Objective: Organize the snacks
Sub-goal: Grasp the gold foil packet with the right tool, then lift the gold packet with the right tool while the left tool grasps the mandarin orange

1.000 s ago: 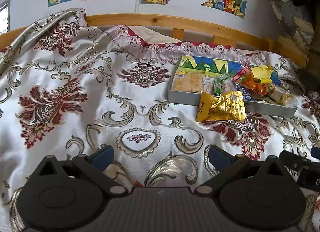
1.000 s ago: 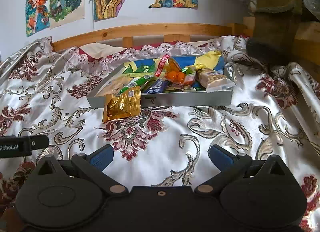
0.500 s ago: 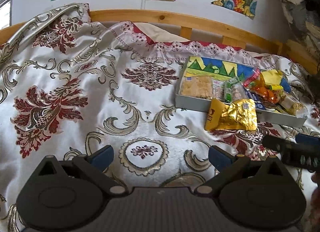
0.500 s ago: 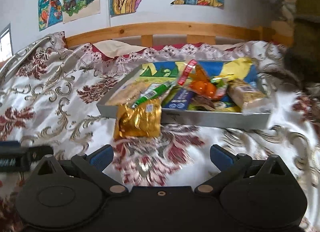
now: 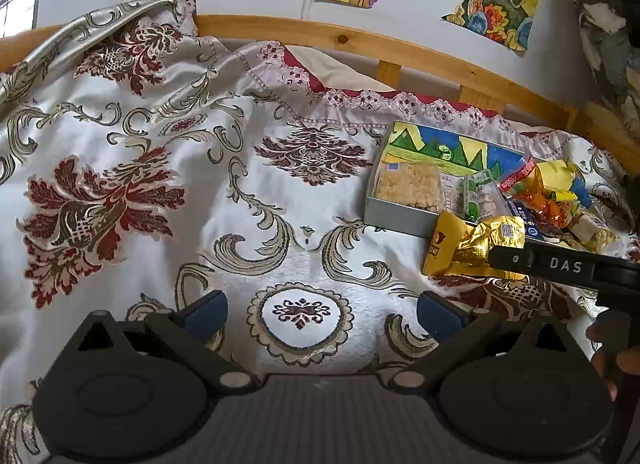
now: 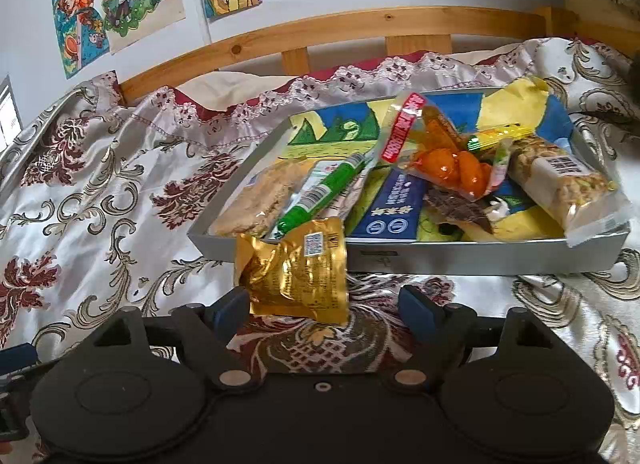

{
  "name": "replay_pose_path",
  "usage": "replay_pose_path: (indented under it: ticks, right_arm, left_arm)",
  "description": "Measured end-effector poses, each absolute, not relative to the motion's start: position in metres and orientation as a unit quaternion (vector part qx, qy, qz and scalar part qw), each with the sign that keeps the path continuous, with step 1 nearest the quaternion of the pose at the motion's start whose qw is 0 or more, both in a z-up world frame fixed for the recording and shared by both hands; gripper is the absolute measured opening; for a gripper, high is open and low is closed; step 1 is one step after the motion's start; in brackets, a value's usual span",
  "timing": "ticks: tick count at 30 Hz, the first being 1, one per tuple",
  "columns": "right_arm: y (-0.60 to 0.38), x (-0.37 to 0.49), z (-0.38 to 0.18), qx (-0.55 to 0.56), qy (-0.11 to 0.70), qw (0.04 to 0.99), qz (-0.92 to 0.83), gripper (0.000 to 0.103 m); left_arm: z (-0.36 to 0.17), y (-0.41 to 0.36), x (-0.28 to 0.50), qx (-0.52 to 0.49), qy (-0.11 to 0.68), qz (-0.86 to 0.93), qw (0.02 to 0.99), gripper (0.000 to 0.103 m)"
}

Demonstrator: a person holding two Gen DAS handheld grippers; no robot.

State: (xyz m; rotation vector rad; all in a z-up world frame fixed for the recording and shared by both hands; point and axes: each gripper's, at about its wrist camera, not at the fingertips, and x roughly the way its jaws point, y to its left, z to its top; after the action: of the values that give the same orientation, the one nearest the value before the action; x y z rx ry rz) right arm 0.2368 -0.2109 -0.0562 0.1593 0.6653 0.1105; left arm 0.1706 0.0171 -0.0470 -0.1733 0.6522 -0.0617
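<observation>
A crumpled gold snack packet [image 6: 296, 276] lies on the bedspread and leans against the front wall of a grey tray [image 6: 460, 260]. The tray holds several snacks: a cracker pack [image 6: 256, 199], a green stick pack [image 6: 324, 191], a blue packet [image 6: 394, 207], a bag of orange candies [image 6: 448, 167] and a nut bar [image 6: 560, 179]. My right gripper [image 6: 324, 310] is right at the gold packet, its jaws closing, with the packet's lower edge between the blue pads [image 6: 416, 310] and a gap on the right side. My left gripper [image 5: 320, 312] stands open over bare bedspread, left of the gold packet [image 5: 472, 248].
The floral satin bedspread [image 5: 160, 183] covers the bed in loose folds. A wooden headboard rail [image 6: 320, 31] and a wall with drawings lie behind the tray. In the left wrist view, a black finger of the right gripper [image 5: 560, 264] reaches in from the right edge.
The right gripper has moved forward and left, up to the gold packet, and its jaws have narrowed around the packet's lower edge. In the left wrist view, the right gripper's finger has come in beside the packet.
</observation>
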Motion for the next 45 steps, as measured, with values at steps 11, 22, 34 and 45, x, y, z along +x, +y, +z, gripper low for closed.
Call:
replay_pose_path:
  ticks: [11, 22, 34, 45]
  right_arm:
    - [-0.207, 0.258, -0.065, 0.073, 0.326, 0.94, 0.072, 0.047]
    - [-0.218, 0.214, -0.051, 0.046, 0.302, 0.947, 0.097, 0.008]
    - [-0.264, 0.123, -0.021, 0.063, 0.306, 0.948, 0.057, 0.006]
    - [-0.279, 0.132, -0.039, 0.119, 0.294, 0.948, 0.038, 0.017]
  left_arm:
    - [-0.048, 0.016, 0.169, -0.084, 0.316, -0.03, 0.945, 0.103]
    - [-0.046, 0.011, 0.167, -0.071, 0.307, -0.043, 0.948, 0.103]
    - [-0.04, -0.008, 0.161, -0.025, 0.291, -0.08, 0.953, 0.103]
    - [-0.038, -0.045, 0.229, -0.041, 0.339, -0.149, 0.928, 0.102]
